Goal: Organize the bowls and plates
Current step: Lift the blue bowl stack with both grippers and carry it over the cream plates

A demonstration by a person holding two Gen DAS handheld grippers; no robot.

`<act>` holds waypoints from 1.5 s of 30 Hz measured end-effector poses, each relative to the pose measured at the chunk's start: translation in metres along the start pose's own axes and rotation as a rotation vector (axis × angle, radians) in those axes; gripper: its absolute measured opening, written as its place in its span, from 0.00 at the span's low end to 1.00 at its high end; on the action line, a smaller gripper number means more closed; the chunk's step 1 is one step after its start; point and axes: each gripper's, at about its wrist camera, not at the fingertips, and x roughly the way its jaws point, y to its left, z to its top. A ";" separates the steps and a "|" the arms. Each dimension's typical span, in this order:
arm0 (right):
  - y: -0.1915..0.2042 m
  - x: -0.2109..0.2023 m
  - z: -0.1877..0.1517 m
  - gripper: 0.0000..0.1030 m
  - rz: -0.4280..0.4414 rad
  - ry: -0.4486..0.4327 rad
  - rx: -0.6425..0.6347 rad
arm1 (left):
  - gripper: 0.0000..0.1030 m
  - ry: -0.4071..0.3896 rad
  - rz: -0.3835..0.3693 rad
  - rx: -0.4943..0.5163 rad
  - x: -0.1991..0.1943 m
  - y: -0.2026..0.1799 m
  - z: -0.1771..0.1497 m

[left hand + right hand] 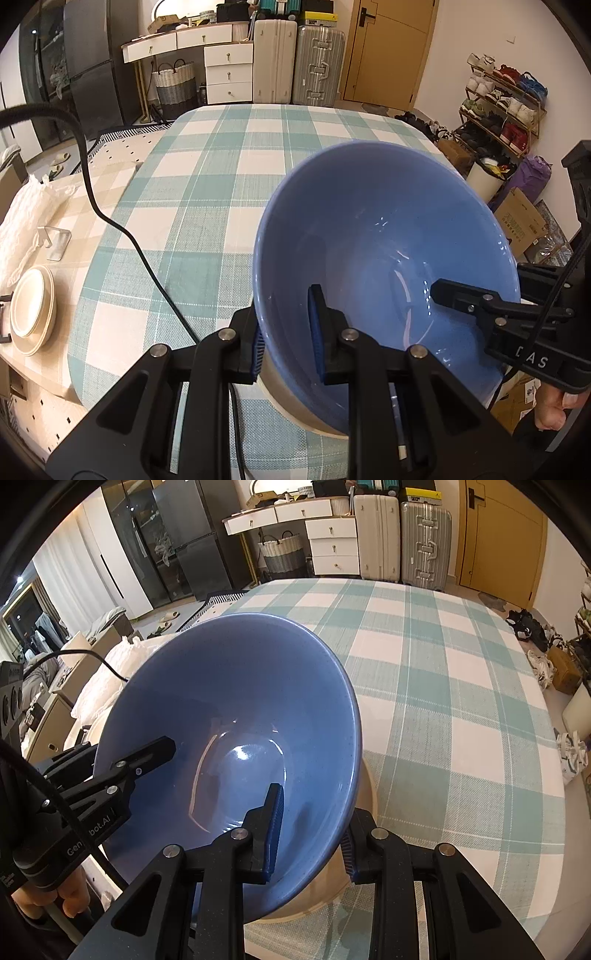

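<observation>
Blue bowl [384,251] pinched by both tongs, hiding a cream dish [328,886] beneath.

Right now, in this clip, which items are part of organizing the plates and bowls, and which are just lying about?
Part of the job:
- large blue ceramic bowl, rim pinched by left gripper and right gripper
- cream bowl beneath it
- stack of cream plates

Lying about:
- black cable
- white crumpled plastic bag
- small clear stand
- green checked tablecloth
</observation>
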 end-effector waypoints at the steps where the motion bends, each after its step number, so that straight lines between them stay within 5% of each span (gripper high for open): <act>1: -0.001 0.002 -0.001 0.28 0.000 0.004 0.000 | 0.17 0.005 0.000 -0.002 0.003 0.002 -0.002; 26: 0.003 0.013 0.006 0.33 -0.036 -0.028 -0.035 | 0.17 0.027 -0.017 -0.057 0.039 0.022 -0.001; 33: -0.001 0.004 0.007 0.41 -0.038 -0.067 -0.032 | 0.18 0.016 -0.010 -0.063 0.036 0.022 -0.001; 45: -0.009 -0.013 0.004 0.51 -0.004 -0.131 -0.017 | 0.61 -0.021 -0.030 -0.043 0.018 0.018 0.005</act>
